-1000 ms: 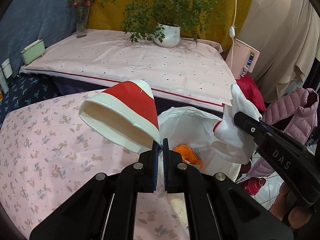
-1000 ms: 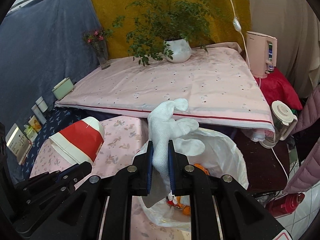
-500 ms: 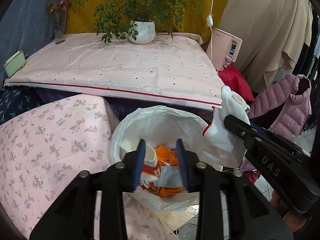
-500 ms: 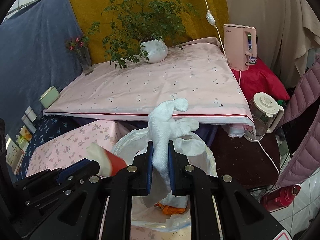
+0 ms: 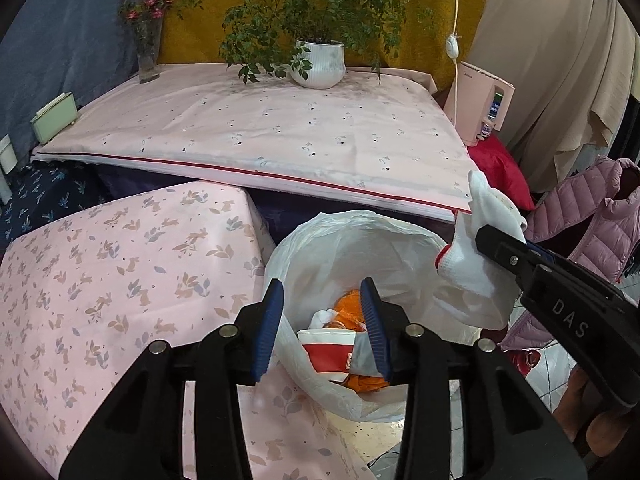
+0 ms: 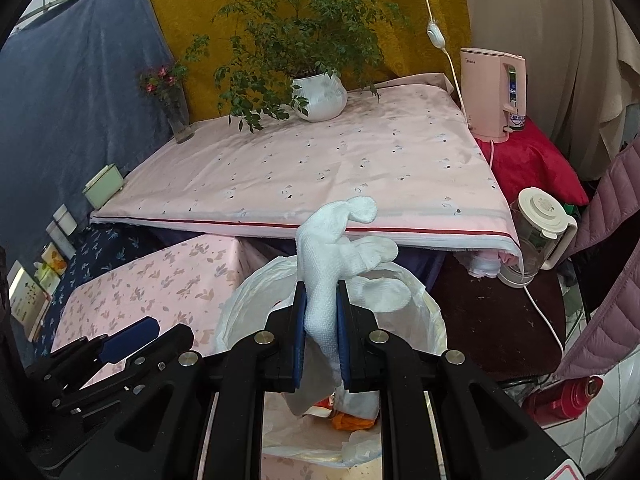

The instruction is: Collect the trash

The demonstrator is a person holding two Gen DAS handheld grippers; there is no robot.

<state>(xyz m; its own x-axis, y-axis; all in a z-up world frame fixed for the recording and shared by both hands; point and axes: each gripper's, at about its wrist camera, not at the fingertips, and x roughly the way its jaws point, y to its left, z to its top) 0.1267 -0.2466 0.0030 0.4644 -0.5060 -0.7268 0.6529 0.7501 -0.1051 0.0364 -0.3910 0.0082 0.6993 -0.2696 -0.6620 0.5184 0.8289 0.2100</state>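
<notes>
Glove [image 6: 324, 280] btwn right hand-held gripper [image 6: 321, 336] pads

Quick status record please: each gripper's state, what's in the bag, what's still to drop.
left gripper: open, empty, over the bag
right gripper: shut on white knit glove, held above the bag's mouth
white trash bag: open, beside the pink floral tablecloth
in bag: red-and-white paper cup, orange scraps
still to drop: the glove
</notes>
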